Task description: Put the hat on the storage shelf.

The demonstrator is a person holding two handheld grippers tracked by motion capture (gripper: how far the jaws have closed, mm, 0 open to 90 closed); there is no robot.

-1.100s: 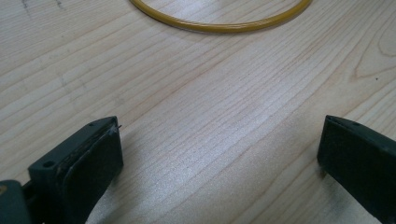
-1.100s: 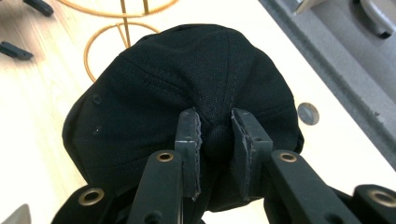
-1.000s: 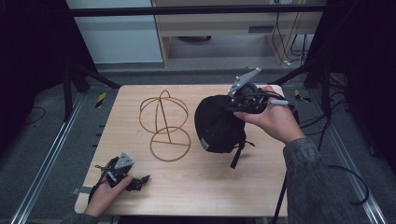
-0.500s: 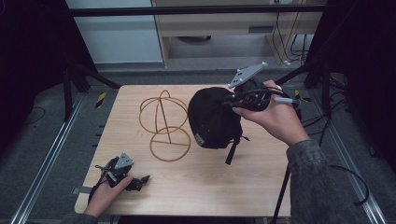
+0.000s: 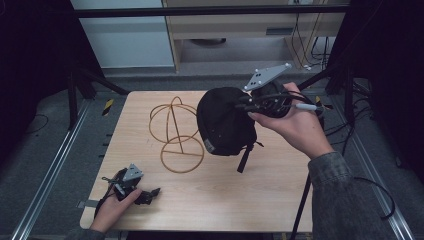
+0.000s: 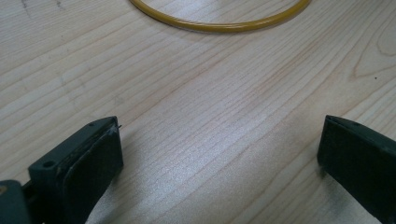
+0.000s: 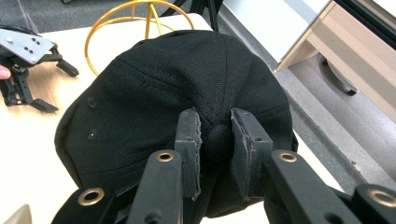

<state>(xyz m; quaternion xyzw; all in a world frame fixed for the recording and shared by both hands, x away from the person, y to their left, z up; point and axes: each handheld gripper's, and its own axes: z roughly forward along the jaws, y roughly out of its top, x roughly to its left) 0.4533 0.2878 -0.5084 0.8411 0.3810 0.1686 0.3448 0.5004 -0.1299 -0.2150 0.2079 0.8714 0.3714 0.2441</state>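
Observation:
A black cap (image 5: 222, 120) hangs in the air over the table's right half, a strap dangling below it. My right gripper (image 5: 247, 106) is shut on the cap (image 7: 163, 93), its pads pinching the round button (image 7: 218, 142) on the crown. To the cap's left stands a gold wire hat stand (image 5: 176, 131) with a ring base; its domed top (image 7: 140, 18) rises behind the cap. My left gripper (image 5: 145, 195) rests on the table at the front left, held by a hand. Its jaws stand wide apart over bare wood, open, with the stand's ring (image 6: 219, 23) ahead of them.
The wooden table (image 5: 260, 200) is bordered by metal rails and dark frame posts. A light wooden cabinet (image 5: 240, 30) stands on the floor behind it. Cables trail down at the right side. The left gripper (image 7: 23, 60) lies at the far table edge in the right gripper view.
My right gripper has lifted the cap off the table and carried it up and slightly toward the stand. The left hand has stayed where it was.

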